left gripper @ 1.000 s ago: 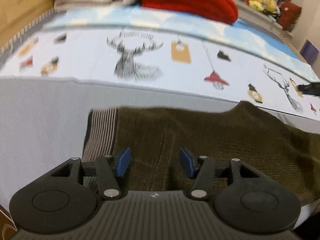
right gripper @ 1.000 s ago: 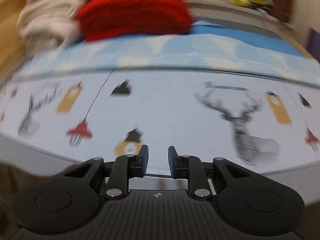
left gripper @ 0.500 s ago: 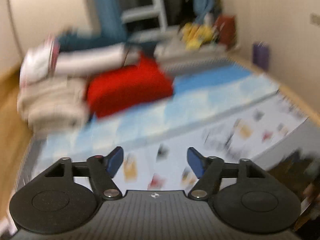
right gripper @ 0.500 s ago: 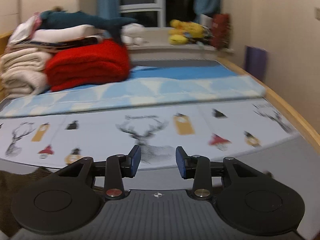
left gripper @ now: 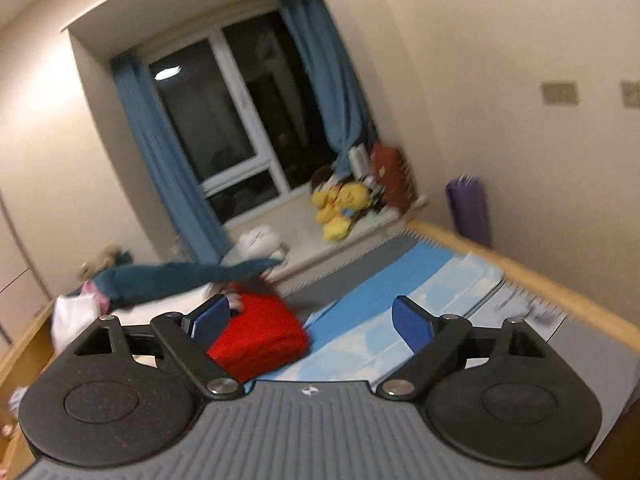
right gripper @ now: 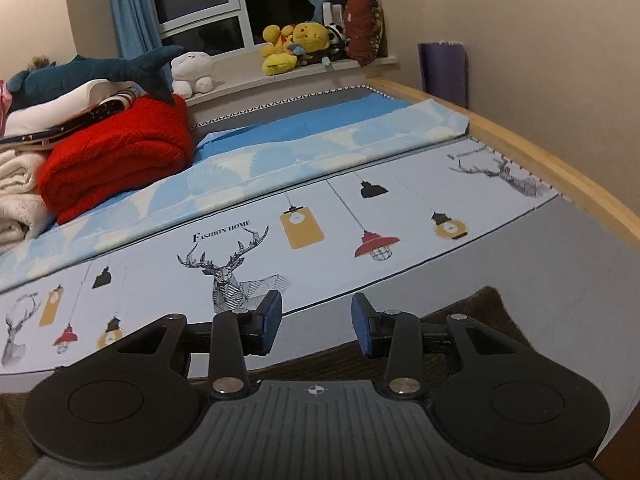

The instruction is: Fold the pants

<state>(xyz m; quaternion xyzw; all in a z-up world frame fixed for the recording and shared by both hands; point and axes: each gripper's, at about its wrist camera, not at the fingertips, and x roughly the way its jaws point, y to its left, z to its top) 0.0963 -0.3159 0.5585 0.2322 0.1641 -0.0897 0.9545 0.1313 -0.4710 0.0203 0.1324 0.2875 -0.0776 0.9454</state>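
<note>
- At the near edge of the bed, under the right gripper, the pants are seen: dark brown ribbed cloth laid flat on the grey sheet, one corner raised toward the bed's right side.
- The right gripper's jaws are held partly spread above that cloth; nothing is pinched between the blue pads.
- The left gripper is held high and tilted, aimed at the window; its jaws have just been opening and stand wide, with nothing between them. The pants are not visible in the left wrist view.
- Across the middle of the bed, a pale cloth printed with deer and lamps is spread; beyond it lies a blue patterned blanket.
- At the far left corner of the bed, a folded red blanket is stacked beside cream towels, with a plush shark on top.
- On the window sill, yellow plush toys and a white plush are lined up.
</note>
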